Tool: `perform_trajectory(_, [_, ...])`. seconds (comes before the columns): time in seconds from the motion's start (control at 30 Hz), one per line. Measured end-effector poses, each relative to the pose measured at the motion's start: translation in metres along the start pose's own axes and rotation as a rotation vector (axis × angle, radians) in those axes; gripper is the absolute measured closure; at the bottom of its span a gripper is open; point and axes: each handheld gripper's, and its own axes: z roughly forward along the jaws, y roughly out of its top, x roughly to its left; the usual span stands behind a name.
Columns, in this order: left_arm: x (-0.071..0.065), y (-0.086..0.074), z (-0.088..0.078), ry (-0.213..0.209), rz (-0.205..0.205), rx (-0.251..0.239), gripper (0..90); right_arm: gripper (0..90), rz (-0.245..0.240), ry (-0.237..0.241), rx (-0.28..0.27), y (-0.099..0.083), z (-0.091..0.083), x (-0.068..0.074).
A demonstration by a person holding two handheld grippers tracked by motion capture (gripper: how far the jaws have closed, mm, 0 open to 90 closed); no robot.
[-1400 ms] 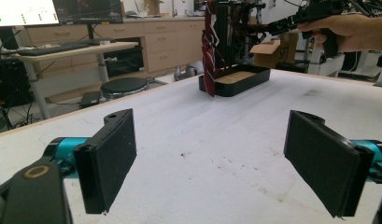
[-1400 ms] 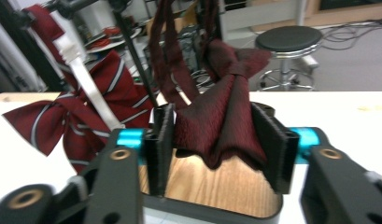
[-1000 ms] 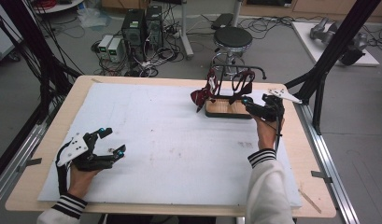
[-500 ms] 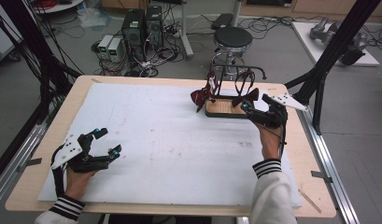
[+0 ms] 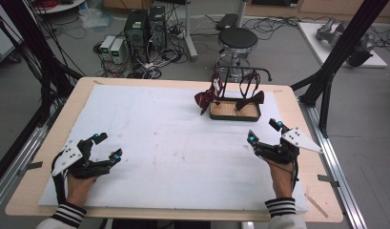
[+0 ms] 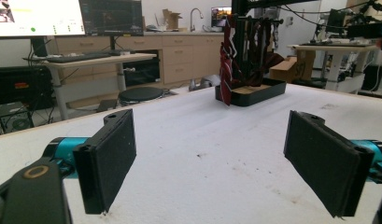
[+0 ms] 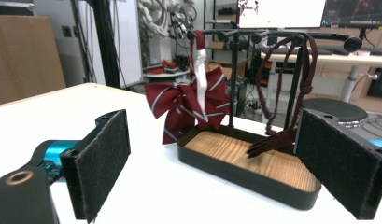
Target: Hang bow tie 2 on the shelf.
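White padding covered the table [image 5: 149,124], with the stand [image 5: 234,110] and its striped bow tie [image 5: 205,98] at the far right. We had drawn our right gripper [image 5: 264,132] back from the stand, its jaws wide and empty; our left gripper [image 5: 108,146] sat low, equally wide, suggesting a finished hang.

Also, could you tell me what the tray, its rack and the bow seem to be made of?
Tray: black rim, probably metal or plastic, around a floor with visible wood grain, maybe veneer. Rack: thin black rods with knob ends, likely painted metal. Bow: soft, folded dark red fabric with pale stripes, slightly shiny.
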Motion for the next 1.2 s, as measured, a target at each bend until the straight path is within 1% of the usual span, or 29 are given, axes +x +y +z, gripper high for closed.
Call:
perform_trajectory(0.03, [0.000,-0.001,-0.001,0.004,0.000,-0.001,17.3,9.9,-0.012,-0.006,-0.006,-0.003,-0.004,0.001])
perform_trajectory(0.07, [0.000,-0.001,-0.001,0.006,-0.002,-0.004,17.3,9.9,-0.006,-0.006,-0.011,-0.006,-0.008,0.002])
perform_trajectory(0.1, [0.000,-0.001,-0.002,0.008,-0.002,-0.004,17.3,9.9,-0.001,-0.001,-0.020,-0.009,-0.011,0.003])
perform_trajectory(0.2, [0.000,-0.003,-0.004,0.020,-0.005,-0.010,17.2,9.9,-0.014,0.005,-0.037,-0.019,-0.019,0.006])
perform_trajectory(0.23, [-0.001,-0.004,-0.005,0.022,-0.004,-0.011,17.3,9.9,-0.014,0.016,-0.044,-0.022,-0.021,0.008])
perform_trajectory(0.3, [-0.001,-0.005,-0.007,0.029,-0.002,-0.021,17.3,9.9,-0.037,0.022,-0.051,-0.027,-0.023,0.012])
perform_trajectory(0.33, [-0.002,-0.005,-0.008,0.033,-0.005,-0.026,17.2,9.9,-0.040,0.024,-0.030,-0.028,-0.024,0.014])
perform_trajectory(0.37, [-0.003,-0.006,-0.008,0.035,-0.005,-0.027,17.3,9.9,-0.054,0.024,-0.019,-0.029,-0.024,0.016])
perform_trajectory(0.4, [-0.003,-0.006,-0.009,0.037,-0.003,-0.027,17.2,9.9,-0.065,0.029,-0.047,-0.032,-0.024,0.018])
perform_trajectory(0.43, [-0.004,-0.006,-0.009,0.038,-0.004,-0.028,17.2,9.9,-0.061,0.029,-0.058,-0.035,-0.025,0.020])
perform_trajectory(0.47, [-0.003,-0.007,-0.009,0.038,-0.002,-0.027,17.2,9.9,-0.062,0.030,-0.058,-0.038,-0.025,0.021])
perform_trajectory(0.57, [-0.004,-0.009,-0.009,0.044,-0.008,-0.030,17.2,9.9,-0.035,0.035,-0.061,-0.049,-0.026,0.021])
perform_trajectory(0.7, [-0.004,-0.011,-0.009,0.048,-0.008,-0.028,17.2,9.9,-0.019,0.025,-0.070,-0.059,-0.026,0.022])
perform_trajectory(0.77, [-0.004,-0.012,-0.008,0.053,-0.006,-0.028,17.2,9.9,-0.019,0.032,-0.064,-0.061,-0.025,0.022])
perform_trajectory(0.8, [-0.004,-0.012,-0.009,0.057,0.005,-0.027,17.2,9.9,-0.021,0.031,-0.064,-0.062,-0.024,0.022])
perform_trajectory(0.83, [-0.004,-0.011,-0.010,0.062,0.006,-0.035,17.1,9.9,-0.020,0.032,-0.061,-0.062,-0.024,0.022])
perform_trajectory(0.87, [-0.003,-0.011,-0.011,0.065,0.001,-0.043,17.1,9.9,-0.017,0.034,-0.062,-0.064,-0.024,0.023])
perform_trajectory(0.9, [-0.003,-0.012,-0.011,0.068,-0.002,-0.040,17.1,9.9,-0.019,0.037,-0.059,-0.065,-0.023,0.023])
perform_trajectory(0.97, [-0.001,-0.012,-0.012,0.069,-0.001,-0.040,17.1,9.9,-0.022,0.037,-0.055,-0.067,-0.022,0.023])
perform_trajectory(1.0, [-0.001,-0.012,-0.012,0.072,-0.003,-0.043,17.0,9.9,-0.030,0.034,-0.068,-0.066,-0.023,0.023])
perform_trajectory(1.03, [-0.001,-0.012,-0.012,0.074,-0.002,-0.043,17.1,9.9,-0.019,0.044,-0.069,-0.067,-0.023,0.023])
perform_trajectory(1.2, [0.000,-0.012,-0.014,0.079,-0.002,-0.051,17.0,9.9,-0.028,0.043,-0.066,-0.067,-0.022,0.023])
